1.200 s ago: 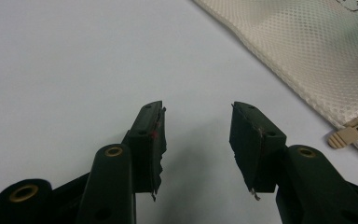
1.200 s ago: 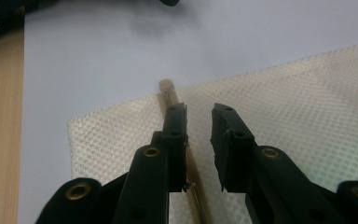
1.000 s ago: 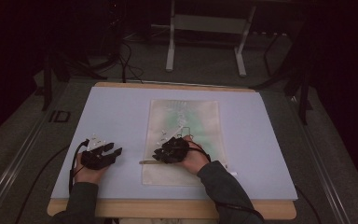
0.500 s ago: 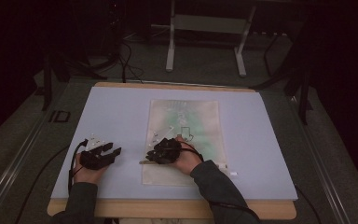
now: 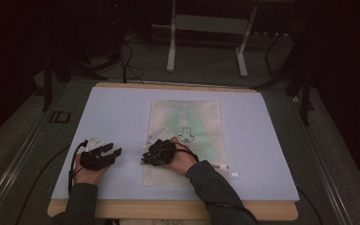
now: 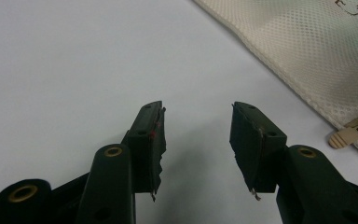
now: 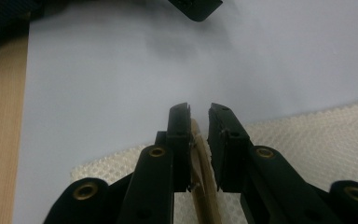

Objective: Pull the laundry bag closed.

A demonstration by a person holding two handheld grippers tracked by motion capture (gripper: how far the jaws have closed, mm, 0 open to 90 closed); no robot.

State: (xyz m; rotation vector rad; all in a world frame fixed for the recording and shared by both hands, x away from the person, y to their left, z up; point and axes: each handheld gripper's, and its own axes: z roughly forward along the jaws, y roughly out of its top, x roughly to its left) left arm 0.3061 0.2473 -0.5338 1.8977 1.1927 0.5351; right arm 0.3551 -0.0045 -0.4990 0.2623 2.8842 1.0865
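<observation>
My right jaws stood at the near left corner of the mesh bag, which lay flat in the middle of the table. A thin wooden stick on that corner ran between them. They had just been opening a little, and I saw a slit of daylight on one side of the stick, so I judged them loose around it rather than clamped. That was the risk. If I had lifted or pulled then, the stick could have slid out or twisted, because only one pad seemed to bear on it. Closing too low could also have pinched the mesh and dragged the whole bag along. My left jaws stood wide open and empty over bare table left of the bag, pinning nothing, so the bag was free to shift.
</observation>
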